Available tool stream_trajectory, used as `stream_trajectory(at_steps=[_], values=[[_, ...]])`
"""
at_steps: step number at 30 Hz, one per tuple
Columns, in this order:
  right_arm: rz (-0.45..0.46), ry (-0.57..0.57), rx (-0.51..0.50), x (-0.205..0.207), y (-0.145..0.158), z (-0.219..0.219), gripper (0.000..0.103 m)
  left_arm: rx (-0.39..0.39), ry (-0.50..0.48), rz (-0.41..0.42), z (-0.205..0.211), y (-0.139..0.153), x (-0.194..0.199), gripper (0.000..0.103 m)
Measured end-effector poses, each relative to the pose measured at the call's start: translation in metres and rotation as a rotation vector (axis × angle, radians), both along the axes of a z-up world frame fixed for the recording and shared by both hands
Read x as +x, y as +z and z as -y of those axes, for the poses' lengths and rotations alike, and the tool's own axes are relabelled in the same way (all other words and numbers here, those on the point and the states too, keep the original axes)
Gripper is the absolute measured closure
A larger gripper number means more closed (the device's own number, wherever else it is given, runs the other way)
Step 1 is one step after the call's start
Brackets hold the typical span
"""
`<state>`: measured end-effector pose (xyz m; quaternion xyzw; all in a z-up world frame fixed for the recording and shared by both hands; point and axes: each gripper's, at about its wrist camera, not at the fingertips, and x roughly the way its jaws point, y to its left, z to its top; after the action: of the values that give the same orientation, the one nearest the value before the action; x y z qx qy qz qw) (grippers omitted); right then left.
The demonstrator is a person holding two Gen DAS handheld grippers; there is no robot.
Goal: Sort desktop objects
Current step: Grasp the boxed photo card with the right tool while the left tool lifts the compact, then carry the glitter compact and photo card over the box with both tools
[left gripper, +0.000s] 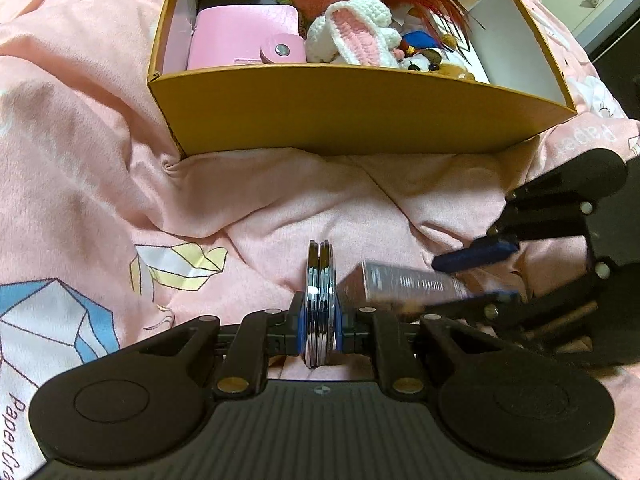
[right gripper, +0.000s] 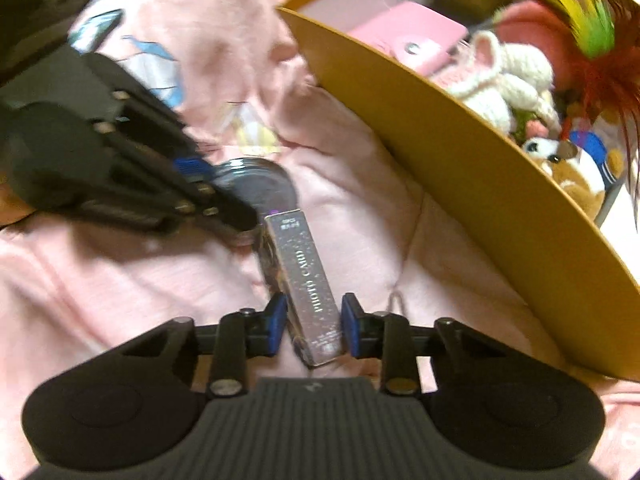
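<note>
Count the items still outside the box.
2: round mirror compact clamped in left gripper; photo card box between right gripper pads. More may be hidden.

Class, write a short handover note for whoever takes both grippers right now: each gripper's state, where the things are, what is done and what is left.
Left gripper: shut on a round silver compact, held on edge just above the pink bedding.
Right gripper: jaws astride the photo card box, a gap showing at the pads, so no grip yet.
Done: the cardboard box already holds a pink wallet, a crocheted bunny, plush toys and feathers.
Left: close on the photo card box, then put it and the compact in the cardboard box.
</note>
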<state>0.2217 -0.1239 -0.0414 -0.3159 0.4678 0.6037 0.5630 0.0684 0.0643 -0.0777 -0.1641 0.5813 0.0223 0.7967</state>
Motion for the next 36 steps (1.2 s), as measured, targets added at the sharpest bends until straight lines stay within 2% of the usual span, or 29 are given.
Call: stream_trajectory(at_steps=[3, 9, 14, 16, 20, 23, 26, 30, 32, 36], values=[[0.006, 0.049, -0.001, -0.005, 0.000, -0.003, 0.073, -0.001, 0.003, -0.003, 0.000, 0.000, 0.001, 0.088], [0.014, 0.141, -0.047, -0.023, -0.018, -0.043, 0.074, -0.015, 0.023, -0.013, -0.005, -0.002, 0.000, 0.088], [0.064, 0.164, -0.063, -0.025, -0.008, -0.040, 0.079, -0.031, 0.021, -0.006, -0.007, -0.004, -0.002, 0.088], [0.073, 0.114, -0.062, -0.018, -0.002, -0.030, 0.079, -0.039, 0.028, -0.007, -0.009, -0.004, -0.002, 0.088], [0.012, -0.042, -0.051, 0.010, 0.013, -0.011, 0.079, -0.057, 0.052, 0.000, -0.015, 0.001, -0.002, 0.088], [-0.024, -0.148, -0.012, 0.025, 0.027, -0.002, 0.079, -0.044, 0.061, 0.055, -0.017, 0.010, -0.004, 0.088], [-0.064, -0.265, 0.026, 0.032, 0.039, 0.005, 0.079, -0.090, 0.119, 0.093, -0.022, 0.018, -0.003, 0.088], [-0.086, -0.336, 0.067, 0.035, 0.069, 0.020, 0.079, -0.035, 0.098, 0.154, -0.020, 0.045, 0.000, 0.088], [-0.099, -0.373, 0.124, 0.037, 0.086, 0.030, 0.079, -0.040, 0.090, 0.198, -0.023, 0.057, -0.002, 0.088], [-0.221, -0.494, 0.269, 0.049, 0.106, 0.048, 0.079, -0.056, 0.115, 0.265, -0.020, 0.077, -0.007, 0.088]])
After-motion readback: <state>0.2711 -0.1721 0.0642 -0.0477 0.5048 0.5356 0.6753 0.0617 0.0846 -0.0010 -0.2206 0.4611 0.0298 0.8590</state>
